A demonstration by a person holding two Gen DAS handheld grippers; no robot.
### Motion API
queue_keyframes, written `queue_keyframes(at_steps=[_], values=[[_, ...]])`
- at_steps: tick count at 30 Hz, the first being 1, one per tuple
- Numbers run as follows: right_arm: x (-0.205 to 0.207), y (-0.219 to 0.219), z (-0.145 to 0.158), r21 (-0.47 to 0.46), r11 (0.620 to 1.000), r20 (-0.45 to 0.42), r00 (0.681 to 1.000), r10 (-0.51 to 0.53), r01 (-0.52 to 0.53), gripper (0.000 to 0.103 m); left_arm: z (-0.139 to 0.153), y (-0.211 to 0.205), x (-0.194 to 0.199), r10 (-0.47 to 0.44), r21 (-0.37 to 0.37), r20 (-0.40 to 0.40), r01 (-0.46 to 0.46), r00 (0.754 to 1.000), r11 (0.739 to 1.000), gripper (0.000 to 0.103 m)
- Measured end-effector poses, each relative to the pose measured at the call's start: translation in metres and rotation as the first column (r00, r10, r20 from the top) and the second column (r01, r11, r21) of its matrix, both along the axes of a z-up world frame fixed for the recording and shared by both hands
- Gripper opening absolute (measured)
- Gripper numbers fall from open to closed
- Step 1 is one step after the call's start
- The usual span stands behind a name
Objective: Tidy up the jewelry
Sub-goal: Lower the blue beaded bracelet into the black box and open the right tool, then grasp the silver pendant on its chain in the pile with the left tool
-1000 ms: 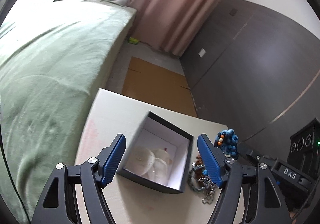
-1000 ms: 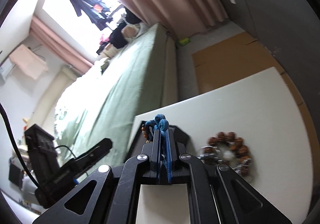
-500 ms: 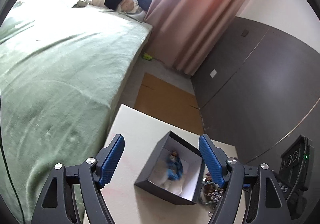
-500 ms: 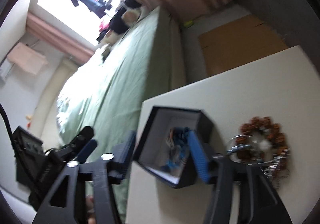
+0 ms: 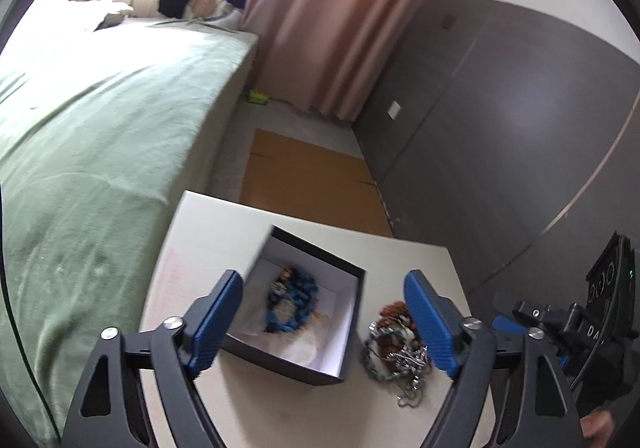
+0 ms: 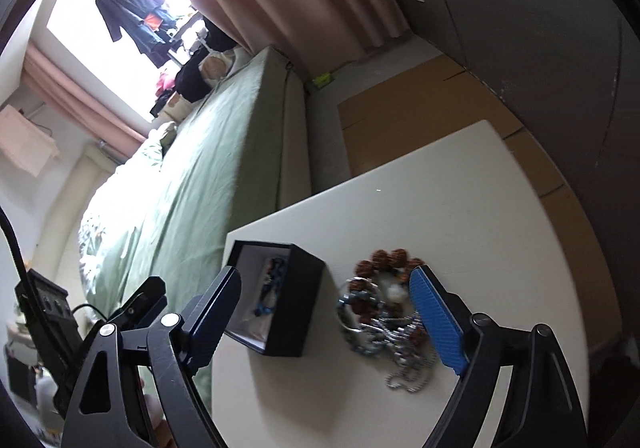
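With the blue beads [image 5: 294, 302] lying in the box [image 6: 298, 302], what remains is the tangle [image 6: 384, 312] on the desk [image 6: 460, 208], at about two o'clock from the right tool [image 6: 326, 322], whose jaws have just been opening, now wide and empty. The left tool [image 5: 324, 322], likewise wide and empty, has it at three o'clock.

Box [image 5: 320, 360] on the bench [image 5: 224, 224], bead bracelet [image 5: 294, 302] inside; jewelry heap [image 5: 394, 348] just right of the box; bed [image 5: 100, 128] left of the bench.

Lettering: "DA", white, cut off at the frame edge
Stands on: black device body [image 5: 592, 332] of the other handheld gripper, lower right in the left wrist view
Other text: none legible
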State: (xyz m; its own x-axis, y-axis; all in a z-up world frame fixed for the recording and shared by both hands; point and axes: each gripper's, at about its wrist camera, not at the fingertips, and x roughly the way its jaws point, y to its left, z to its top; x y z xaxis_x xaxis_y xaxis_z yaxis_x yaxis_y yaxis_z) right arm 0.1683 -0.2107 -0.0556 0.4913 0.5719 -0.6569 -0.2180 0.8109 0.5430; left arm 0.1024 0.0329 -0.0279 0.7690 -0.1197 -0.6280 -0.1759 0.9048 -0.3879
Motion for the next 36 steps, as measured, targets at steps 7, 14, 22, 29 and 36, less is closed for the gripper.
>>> queue_keyframes(at_steps=[7,14,22,29,36], values=[[-0.006,-0.036,0.004,-0.05,0.998,-0.028,0.999,-0.03,0.029,0.087,-0.003,-0.04,0.009,-0.076,-0.015,-0.029,0.076,0.997,0.997,0.087],[-0.008,-0.07,-0.007,-0.053,0.997,-0.06,0.996,-0.06,0.056,0.087,-0.015,-0.072,0.011,-0.134,0.008,-0.08,0.135,0.988,0.991,0.087],[-0.007,-0.089,-0.016,-0.026,0.997,-0.101,0.992,-0.076,0.074,0.087,-0.031,-0.108,0.012,-0.194,0.033,-0.133,0.2,0.972,0.979,0.07],[-0.009,-0.113,-0.02,-0.011,0.993,-0.113,0.987,-0.115,0.114,0.087,-0.051,-0.142,0.013,-0.251,0.068,-0.202,0.269,0.947,0.961,0.055],[-0.011,-0.131,-0.021,0.017,0.989,-0.118,0.982,-0.147,0.15,0.087,-0.072,-0.158,0.019,-0.253,0.09,-0.248,0.283,0.935,0.955,0.045]])
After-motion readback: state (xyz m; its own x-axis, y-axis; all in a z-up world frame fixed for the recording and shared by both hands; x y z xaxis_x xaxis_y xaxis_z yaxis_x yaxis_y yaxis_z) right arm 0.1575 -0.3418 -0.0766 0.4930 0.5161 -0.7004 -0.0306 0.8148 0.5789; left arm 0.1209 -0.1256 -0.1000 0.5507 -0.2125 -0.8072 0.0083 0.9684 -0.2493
